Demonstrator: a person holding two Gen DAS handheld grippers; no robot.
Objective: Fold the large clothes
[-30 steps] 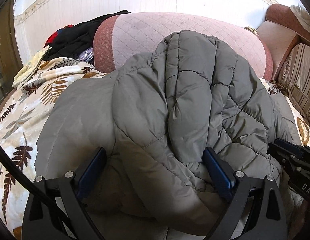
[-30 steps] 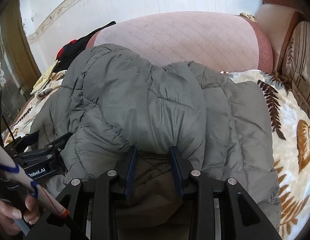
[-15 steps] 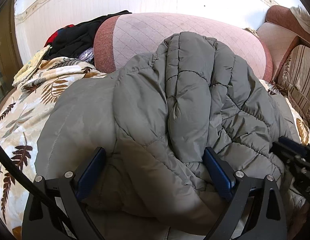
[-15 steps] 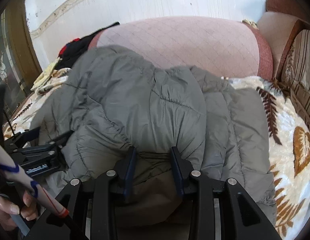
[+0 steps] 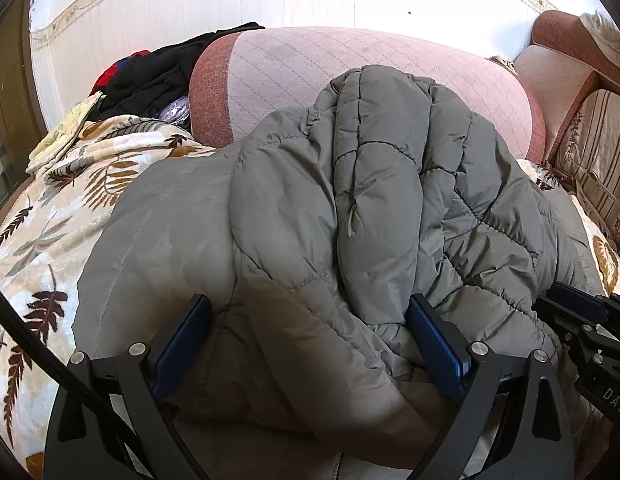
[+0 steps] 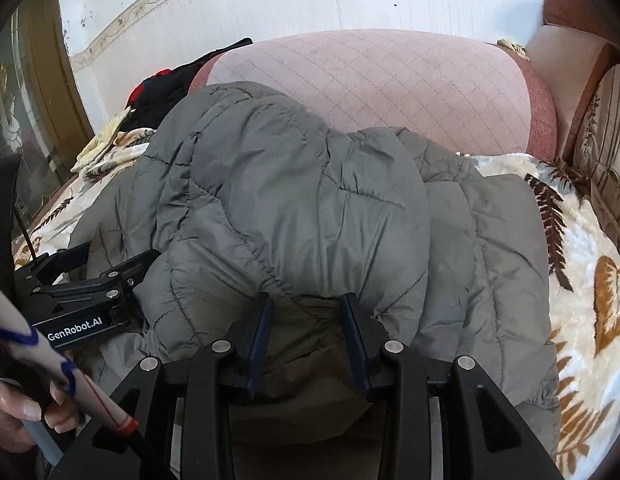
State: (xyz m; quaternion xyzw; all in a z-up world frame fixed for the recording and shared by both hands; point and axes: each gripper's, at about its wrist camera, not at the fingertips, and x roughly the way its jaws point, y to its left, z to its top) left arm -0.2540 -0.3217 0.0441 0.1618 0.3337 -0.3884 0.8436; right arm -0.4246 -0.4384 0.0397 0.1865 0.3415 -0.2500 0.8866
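Note:
A large grey quilted jacket lies bunched on a leaf-print blanket; it also fills the right wrist view. My left gripper is wide open, its blue pads on either side of the jacket's near edge, with fabric bulging between them. My right gripper has its jaws narrowed around a fold of the jacket's near edge, which sits between the pads. Each gripper shows at the edge of the other's view: the right one, the left one.
A pink quilted sofa back rises behind the jacket. Dark and red clothes are piled at the far left. A striped cushion stands at the right. A hand holds the left gripper's handle.
The right wrist view has shifted slightly, with the jacket's near fold still between its pads. The left gripper stays wide open in place.

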